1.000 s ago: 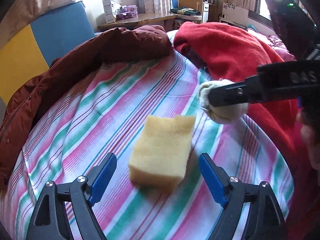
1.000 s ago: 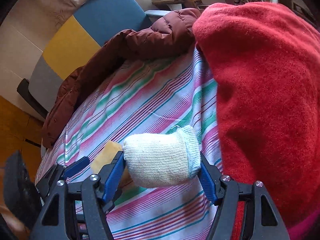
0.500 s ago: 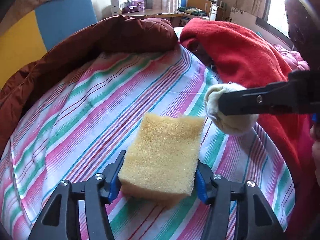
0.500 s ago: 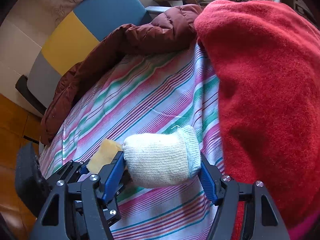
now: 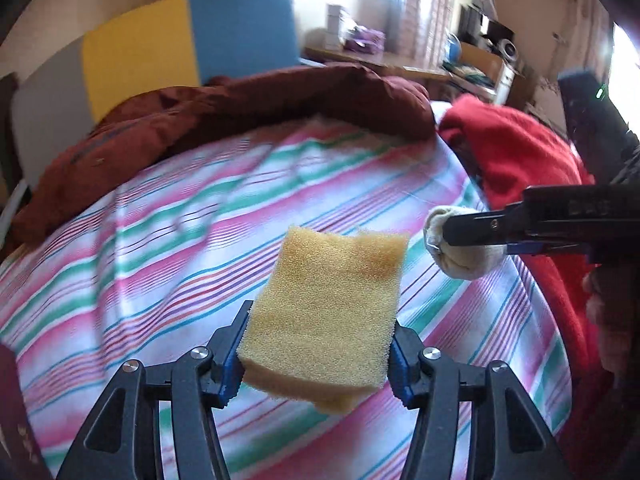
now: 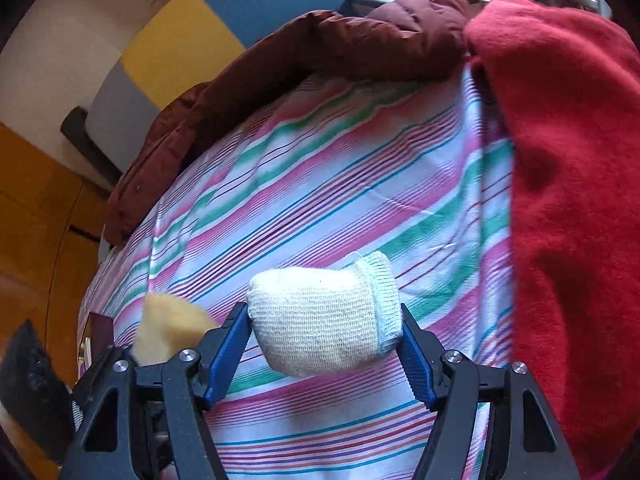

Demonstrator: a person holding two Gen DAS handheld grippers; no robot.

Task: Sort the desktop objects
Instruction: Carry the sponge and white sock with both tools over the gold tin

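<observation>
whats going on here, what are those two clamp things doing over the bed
A person is working two handheld grippers over a striped sheet. The left gripper is shut on a yellow sponge, held clear of the sheet. The right gripper is shut on a rolled cream sock, held just to the sponge's right. A maroon jacket and a red blanket lie along the bed's edges. Neither item has been set down yet.

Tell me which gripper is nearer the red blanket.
Right. The right gripper, shut on the rolled sock, hangs just beside the red blanket. The left gripper, shut on the yellow sponge, sits farther out over the striped sheet.
</observation>
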